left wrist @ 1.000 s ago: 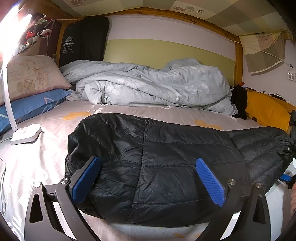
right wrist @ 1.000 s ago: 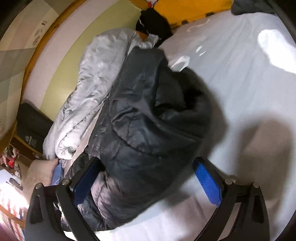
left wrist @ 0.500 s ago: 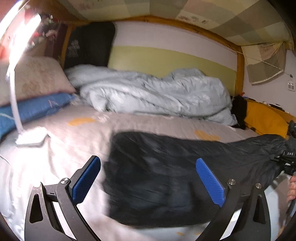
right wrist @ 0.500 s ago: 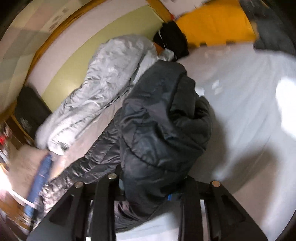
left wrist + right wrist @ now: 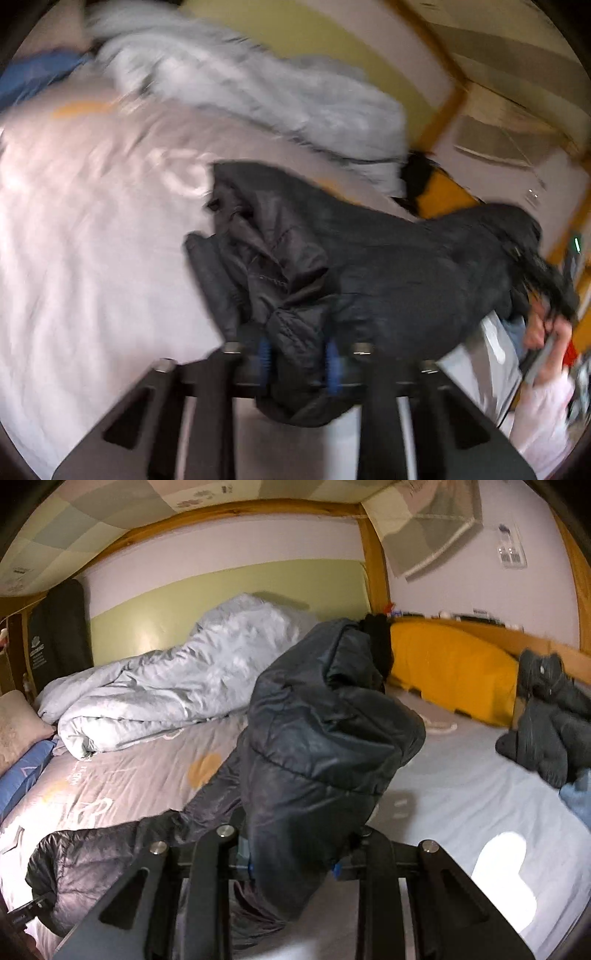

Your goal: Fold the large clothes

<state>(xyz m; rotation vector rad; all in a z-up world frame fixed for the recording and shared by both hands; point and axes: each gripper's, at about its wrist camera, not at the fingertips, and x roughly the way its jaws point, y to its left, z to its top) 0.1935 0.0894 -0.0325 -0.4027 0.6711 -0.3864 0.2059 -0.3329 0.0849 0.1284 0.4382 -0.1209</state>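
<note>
The black puffer jacket [image 5: 317, 746] is held bunched above the bed sheet [image 5: 461, 797], clamped by the left gripper [image 5: 298, 356] and the right gripper [image 5: 291, 860]; respreading flat is judged necessary before folding.

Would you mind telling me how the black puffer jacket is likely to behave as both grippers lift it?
Probably floppy: the black puffer jacket droops between the left gripper and the right gripper. Its shiny shell looks slippery, so it may slide. Its quilted bulk suggests lightness for its size.
</note>
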